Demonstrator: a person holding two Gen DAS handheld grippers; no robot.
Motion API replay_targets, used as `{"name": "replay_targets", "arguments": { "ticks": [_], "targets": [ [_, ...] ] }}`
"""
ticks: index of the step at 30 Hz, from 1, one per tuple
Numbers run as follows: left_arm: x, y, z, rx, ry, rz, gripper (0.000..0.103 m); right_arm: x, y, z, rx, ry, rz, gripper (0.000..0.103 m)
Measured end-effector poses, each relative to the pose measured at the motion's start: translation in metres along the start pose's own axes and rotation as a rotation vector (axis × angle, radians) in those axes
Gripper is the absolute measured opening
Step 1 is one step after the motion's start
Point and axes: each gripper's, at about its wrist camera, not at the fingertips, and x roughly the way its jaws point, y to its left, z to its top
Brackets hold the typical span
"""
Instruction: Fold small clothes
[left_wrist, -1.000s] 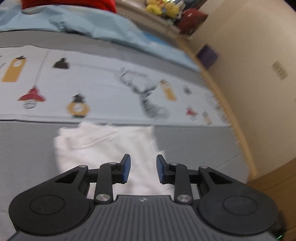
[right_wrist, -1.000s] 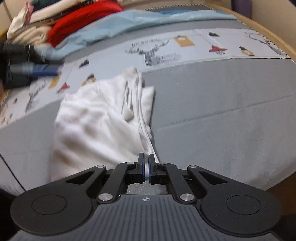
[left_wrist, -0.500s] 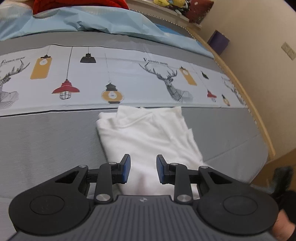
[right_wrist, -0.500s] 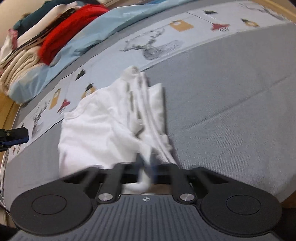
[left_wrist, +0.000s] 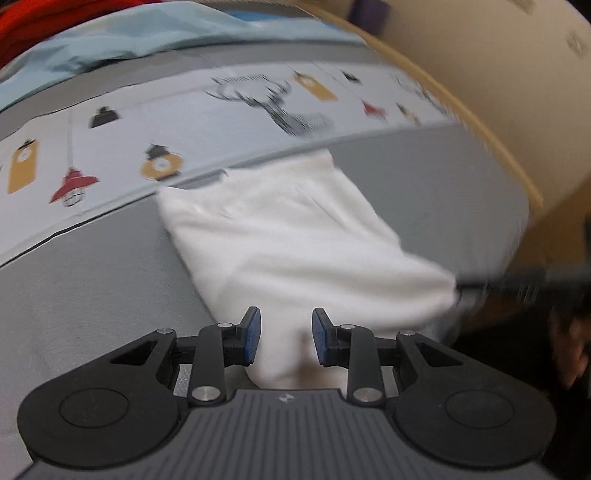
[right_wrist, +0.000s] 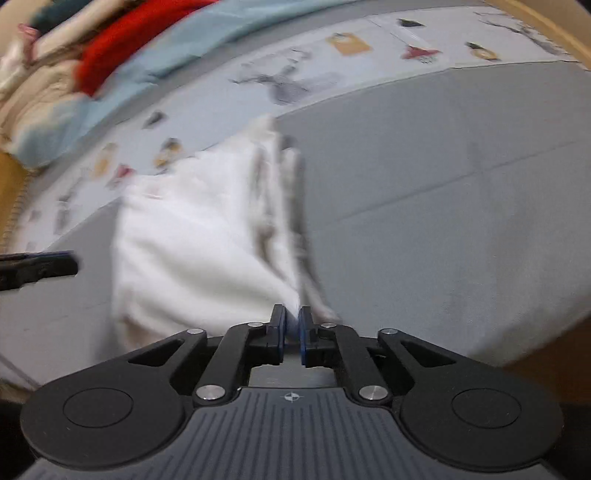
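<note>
grey bedding (right_wrist: 424, 206) spreads out ahead of both grippers, with a printed strip of deer and lanterns (left_wrist: 236, 110) across it further off and a heap of red and pale blue cloth (right_wrist: 155, 48) beyond that. right in front of the right gripper (right_wrist: 291, 330) lies the white garment (right_wrist: 192, 236) — a second ago this gripper was clamped tight on the garment's near corner; now its jaws are opening, though a tuft of white cloth sits between the blue pads and i cannot tell whether they press on it. the garment's layered edge runs away from those fingertips, bunched and ridged. the left gripper (left_wrist: 285, 341) has swung round since a second ago — the garment (left_wrist: 295, 236) that sat low and crumpled in its view now stretches out flat ahead of it, with its near end running between the parted fingers. this gripper is released, gripping nothing, at the same width as before. to my eye the fold has just been laid and the right side is letting go; the ridged edge probably needs smoothing next.
</note>
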Motion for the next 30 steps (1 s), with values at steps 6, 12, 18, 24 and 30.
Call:
{"name": "replay_targets", "arguments": {
  "ticks": [6,12,18,24,30],
  "targets": [
    [0.057,-0.003,-0.032,0.057,0.175,-0.044,0.032,-0.03,0.016,0.05,-0.123,-0.199,0.116,0.016],
    [0.075,-0.001,-0.05,0.133,0.273,-0.024,0.032,0.001,0.018,0.103,-0.149,-0.186,0.171,0.028],
    [0.042,0.023,-0.045,0.053,0.156,-0.07,0.033,0.08,0.014,0.108,-0.068,-0.073,0.17,0.033],
    [0.045,0.035,-0.034,0.042,0.141,-0.018,0.033,0.112,0.035,0.116,-0.139,-0.033,0.165,0.034],
    [0.043,0.043,-0.013,-0.023,0.086,-0.003,0.033,0.107,0.046,0.124,-0.208,-0.146,0.085,0.004]
  ]
}}
